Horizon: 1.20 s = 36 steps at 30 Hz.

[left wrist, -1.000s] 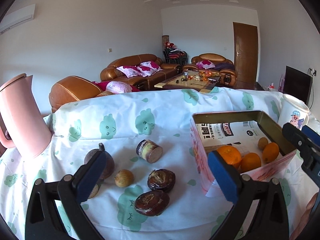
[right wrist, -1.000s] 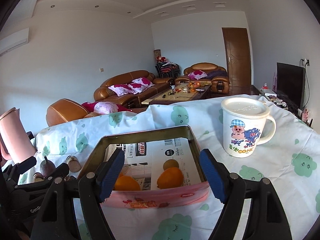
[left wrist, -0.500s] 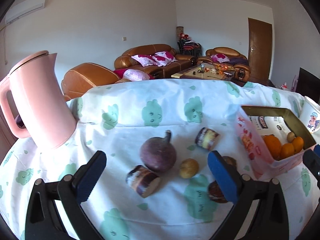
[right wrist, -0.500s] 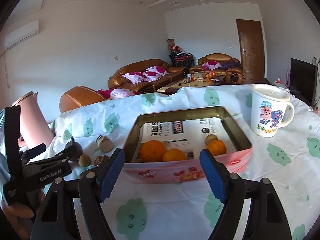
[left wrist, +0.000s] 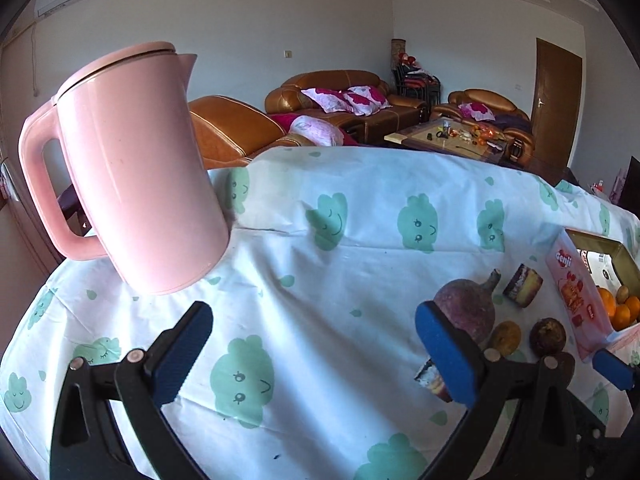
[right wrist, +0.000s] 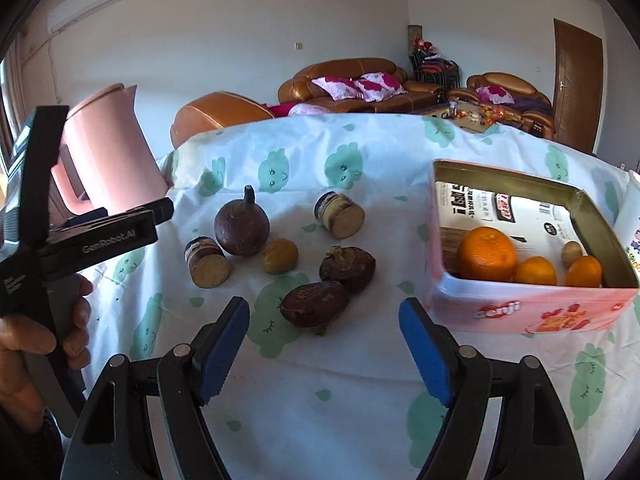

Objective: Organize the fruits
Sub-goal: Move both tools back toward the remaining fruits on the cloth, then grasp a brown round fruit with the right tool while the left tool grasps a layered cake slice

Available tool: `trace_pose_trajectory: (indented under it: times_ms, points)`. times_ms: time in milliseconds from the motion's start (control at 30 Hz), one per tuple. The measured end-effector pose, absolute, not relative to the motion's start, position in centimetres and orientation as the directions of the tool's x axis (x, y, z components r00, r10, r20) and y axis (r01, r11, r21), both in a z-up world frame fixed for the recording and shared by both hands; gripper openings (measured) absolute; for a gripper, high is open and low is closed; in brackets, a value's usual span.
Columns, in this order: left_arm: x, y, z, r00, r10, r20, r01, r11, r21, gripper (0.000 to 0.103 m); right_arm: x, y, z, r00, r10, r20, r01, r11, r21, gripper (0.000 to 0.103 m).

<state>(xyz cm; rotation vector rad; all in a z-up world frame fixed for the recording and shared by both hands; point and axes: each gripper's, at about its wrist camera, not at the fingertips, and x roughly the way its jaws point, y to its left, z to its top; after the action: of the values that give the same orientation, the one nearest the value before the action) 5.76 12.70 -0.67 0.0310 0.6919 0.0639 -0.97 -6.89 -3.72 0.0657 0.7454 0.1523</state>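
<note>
Left wrist view: left gripper [left wrist: 314, 340] jaws wide apart, nothing between the blue pads, bare tablecloth [left wrist: 360, 240] under them. Pink kettle [left wrist: 132, 176] fills the far left, standing on the cloth, seen here whole with handle and lid. Fruits crowd the right edge: big purple round fruit [left wrist: 466, 306] just behind the right pad, yellow-brown small fruit [left wrist: 507, 336] beside it, dark round fruit [left wrist: 548, 336] further right, cut cane piece [left wrist: 522, 290] behind. Pink tin box [left wrist: 572, 304] is cropped at the right edge, only a few oranges [left wrist: 618, 308] showing. A blue pad tip of the right gripper [left wrist: 612, 368] pokes in near right.

Right wrist view: right gripper [right wrist: 324, 350] jaws well apart, holding nothing, pads not touching anything; a dark brown fruit [right wrist: 314, 308] lies just beyond the gap, on the cloth. Second dark fruit [right wrist: 348, 268] touches it from behind. This view shows the full spread: purple fruit [right wrist: 241, 224], small yellow-brown one [right wrist: 280, 256], two cane pieces [right wrist: 208, 262] and [right wrist: 340, 216]. Tin box [right wrist: 520, 308] seen whole to the right, with a large orange [right wrist: 486, 254], two smaller oranges [right wrist: 536, 270], one small brown fruit [right wrist: 571, 253] inside. Mug [right wrist: 630, 232] cropped far right. Left edge: a hand [right wrist: 28, 344] holding the left gripper's body [right wrist: 92, 240]; its jaws not visible from here. Kettle [right wrist: 108, 152] partly hidden behind it.
</note>
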Motion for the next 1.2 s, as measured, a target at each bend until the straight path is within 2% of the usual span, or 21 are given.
trace_pose_trajectory:
  times_ms: [133, 233, 367, 567, 667, 833, 967, 1067, 1200]
  points:
    - [5.7, 11.8, -0.8, 0.758, 0.023, -0.652, 0.032, 0.997, 0.072, 0.103, 1.4, -5.9, -4.6, 0.687, 0.105, -0.719, -0.082, 0.994, 0.068, 0.078]
    - [5.6, 10.5, -0.9, 0.758, 0.010, -0.652, 0.084, 0.990, 0.112, 0.103, 2.4, -5.4, -5.4, 0.641, 0.100, -0.761, -0.091, 0.994, 0.054, 0.061]
    - [5.6, 8.8, -1.6, 0.731, -0.055, -0.681, 0.167, 0.981, 0.101, 0.103, 2.4, -5.6, -5.6, 0.629, 0.126, -0.767, -0.104, 0.992, 0.077, 0.046]
    - [5.9, 7.9, -2.6, 0.697, -0.109, -0.709, 0.208, 0.977, 0.055, 0.101, 1.4, -6.2, -5.3, 0.632, 0.218, -0.744, -0.155, 0.976, 0.155, 0.045]
    - [6.2, 7.9, -3.2, 0.685, -0.098, -0.722, 0.209, 0.976, 0.066, 0.090, 0.0, -7.0, -4.7, 0.659, 0.233, -0.716, -0.168, 0.972, 0.162, 0.045]
    - [6.8, 7.5, -3.8, 0.649, -0.132, -0.750, 0.243, 0.969, 0.040, 0.078, -1.5, -8.4, -3.8, 0.703, 0.242, -0.669, -0.167, 0.970, 0.176, 0.045]
    - [7.4, 7.2, -4.6, 0.594, -0.177, -0.785, 0.287, 0.958, 0.002, 0.048, -1.4, -9.0, -3.7, 0.705, 0.250, -0.663, -0.156, 0.967, 0.199, 0.045]
    - [7.3, 7.4, -4.4, 0.596, -0.209, -0.775, 0.299, 0.954, -0.027, 0.032, -1.1, -8.7, -3.9, 0.705, 0.251, -0.664, -0.153, 0.967, 0.203, 0.045]
    - [6.5, 8.2, -3.5, 0.652, -0.186, -0.735, 0.255, 0.967, -0.019, 0.032, -1.5, -8.9, -3.4, 0.732, 0.245, -0.635, -0.150, 0.968, 0.200, 0.045]
